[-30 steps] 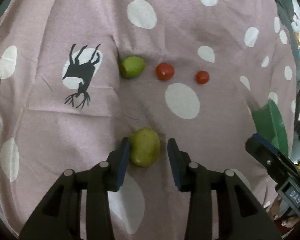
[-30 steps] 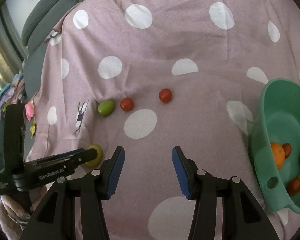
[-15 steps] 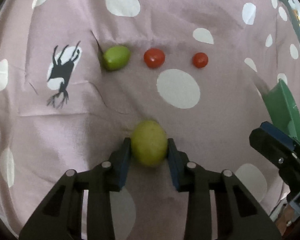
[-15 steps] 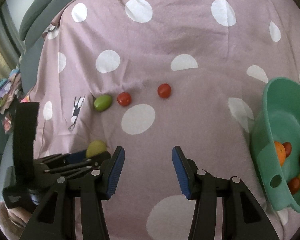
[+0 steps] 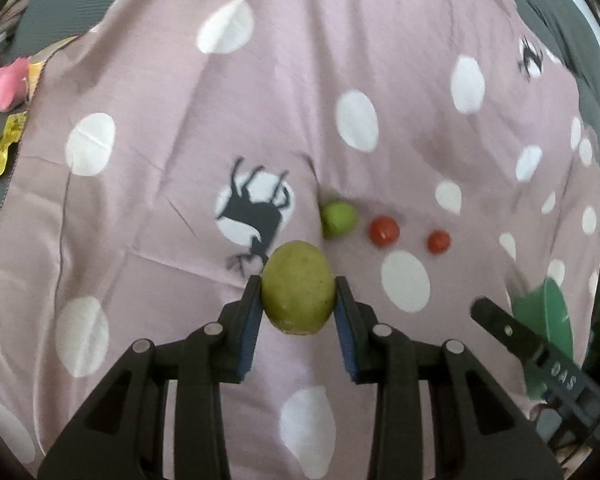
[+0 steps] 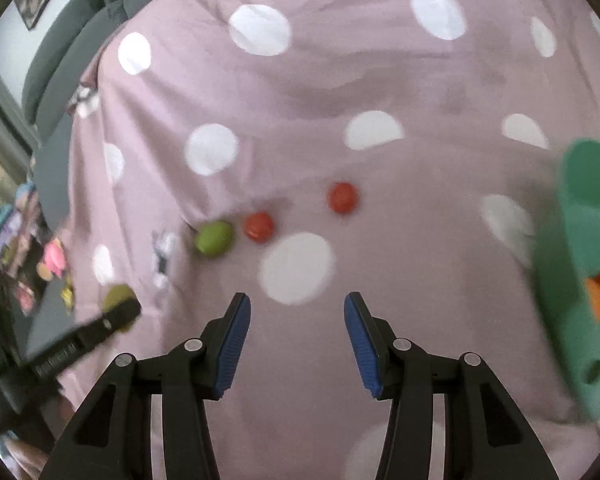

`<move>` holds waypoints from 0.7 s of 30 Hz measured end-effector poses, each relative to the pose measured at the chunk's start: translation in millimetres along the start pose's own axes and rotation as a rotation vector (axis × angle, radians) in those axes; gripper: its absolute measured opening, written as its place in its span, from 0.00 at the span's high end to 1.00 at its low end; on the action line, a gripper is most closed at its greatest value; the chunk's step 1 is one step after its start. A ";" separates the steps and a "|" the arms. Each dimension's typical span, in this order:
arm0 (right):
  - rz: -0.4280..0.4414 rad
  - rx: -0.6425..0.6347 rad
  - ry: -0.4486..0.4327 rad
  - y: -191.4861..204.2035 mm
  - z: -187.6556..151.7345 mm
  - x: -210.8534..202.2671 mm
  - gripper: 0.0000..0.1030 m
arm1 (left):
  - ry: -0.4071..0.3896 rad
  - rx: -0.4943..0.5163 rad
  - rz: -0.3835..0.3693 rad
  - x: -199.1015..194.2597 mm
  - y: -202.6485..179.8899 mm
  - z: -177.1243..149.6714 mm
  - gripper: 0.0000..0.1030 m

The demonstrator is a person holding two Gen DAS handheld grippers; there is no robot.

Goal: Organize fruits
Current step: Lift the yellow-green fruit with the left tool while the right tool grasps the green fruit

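My left gripper [image 5: 298, 292] is shut on a yellow-green fruit [image 5: 298, 286], which hangs lifted above the pink dotted cloth [image 5: 160, 160]. Beyond it on the cloth lie a smaller green fruit [image 5: 339, 218] and two red tomatoes [image 5: 384, 230] [image 5: 438, 241] in a row. My right gripper [image 6: 296, 308] stands open over the cloth with nothing between its fingers. In the right wrist view the same row shows as green fruit [image 6: 214, 238] and tomatoes [image 6: 259, 226] [image 6: 342, 197], and the held fruit [image 6: 116, 298] shows at the far left. A green bowl [image 6: 580, 208] at the right edge holds orange fruits.
The green bowl's rim [image 5: 548, 312] shows at the right in the left wrist view, behind the right gripper's body. A pink toy [image 5: 4, 88] and yellow wrappers [image 5: 4, 148] lie off the cloth's left edge. Grey cushions [image 6: 60, 64] lie beyond the cloth.
My left gripper closed on the yellow-green fruit and lifted it off the cloth, swinging so the fruit row sits further right. The right gripper drifted a little and stayed open.
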State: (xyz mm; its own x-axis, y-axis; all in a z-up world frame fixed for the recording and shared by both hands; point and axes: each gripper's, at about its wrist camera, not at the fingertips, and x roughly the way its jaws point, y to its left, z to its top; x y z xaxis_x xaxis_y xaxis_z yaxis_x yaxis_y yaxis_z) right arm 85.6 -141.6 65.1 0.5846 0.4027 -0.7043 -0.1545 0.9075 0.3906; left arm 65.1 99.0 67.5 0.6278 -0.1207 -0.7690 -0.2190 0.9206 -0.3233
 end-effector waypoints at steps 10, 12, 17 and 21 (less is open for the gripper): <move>0.079 0.078 0.104 52.2 29.7 93.0 0.66 | -0.054 -0.117 -0.014 -10.4 26.9 15.9 0.67; 0.057 0.104 0.117 53.0 33.6 109.1 0.66 | -0.057 -0.124 -0.008 -16.7 33.8 14.2 0.67; 0.021 0.121 0.115 53.8 35.0 125.5 0.66 | -0.055 -0.146 -0.027 -22.1 35.6 15.4 0.67; -0.009 0.078 0.110 61.1 34.6 128.8 0.65 | -0.065 -0.141 -0.022 -23.8 30.3 15.6 0.67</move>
State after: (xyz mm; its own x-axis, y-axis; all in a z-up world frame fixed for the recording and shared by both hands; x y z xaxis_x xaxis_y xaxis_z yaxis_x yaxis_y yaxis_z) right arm 179.0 -38.5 18.8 0.4937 0.4096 -0.7671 -0.0849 0.9006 0.4262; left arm 55.1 135.5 84.7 0.6798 -0.1121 -0.7247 -0.3043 0.8560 -0.4179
